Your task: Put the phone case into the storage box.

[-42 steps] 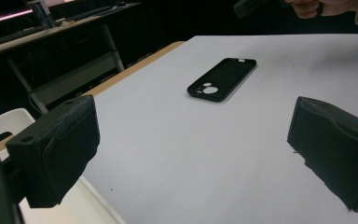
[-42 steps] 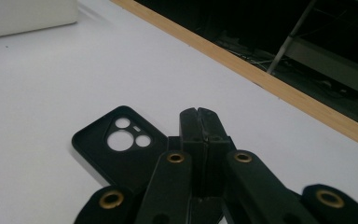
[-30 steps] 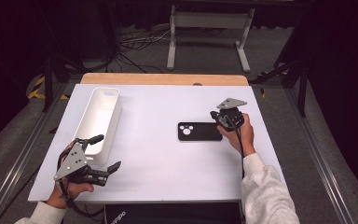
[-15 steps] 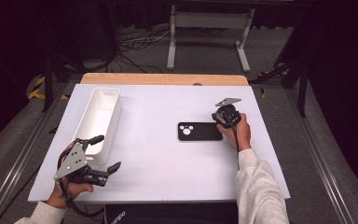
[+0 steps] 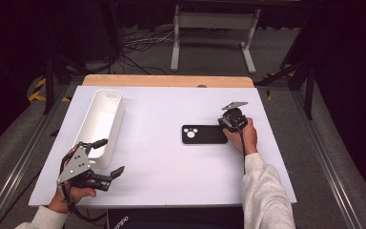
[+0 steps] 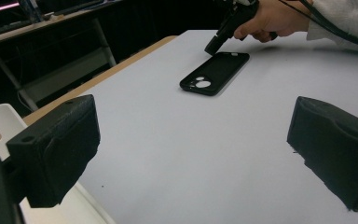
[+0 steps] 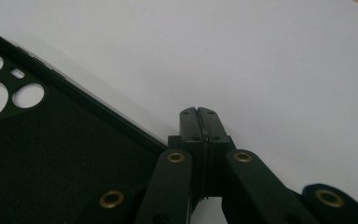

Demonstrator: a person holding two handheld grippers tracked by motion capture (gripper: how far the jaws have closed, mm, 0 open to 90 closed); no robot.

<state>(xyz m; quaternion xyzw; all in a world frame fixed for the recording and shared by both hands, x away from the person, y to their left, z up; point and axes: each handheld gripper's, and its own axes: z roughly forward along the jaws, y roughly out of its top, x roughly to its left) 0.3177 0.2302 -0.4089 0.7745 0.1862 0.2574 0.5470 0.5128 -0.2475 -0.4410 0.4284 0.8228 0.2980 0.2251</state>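
Phone case point(image 5: 204, 134) flat on surface point(image 5: 171, 167), right of middle, camera holes up. Right gripper point(image 7: 199, 112) jaws shut, empty, tip at case's right edge. Left gripper point(image 5: 106, 157) jaws open, empty, near front-left corner beside white bin point(image 5: 104, 125).

Risk: shut jaws may just push case, make it slide or spin, no grab.

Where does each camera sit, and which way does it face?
High view: above the person's side, looking forward and down on the table; both forearms and each hand-held gripper show.
Left gripper view: on the left hand-held gripper, looking across the table at the phone case; open jaws show.
Right gripper view: on the right hand-held gripper, looking down beside the case; shut jaws show.
All views share the phone case.
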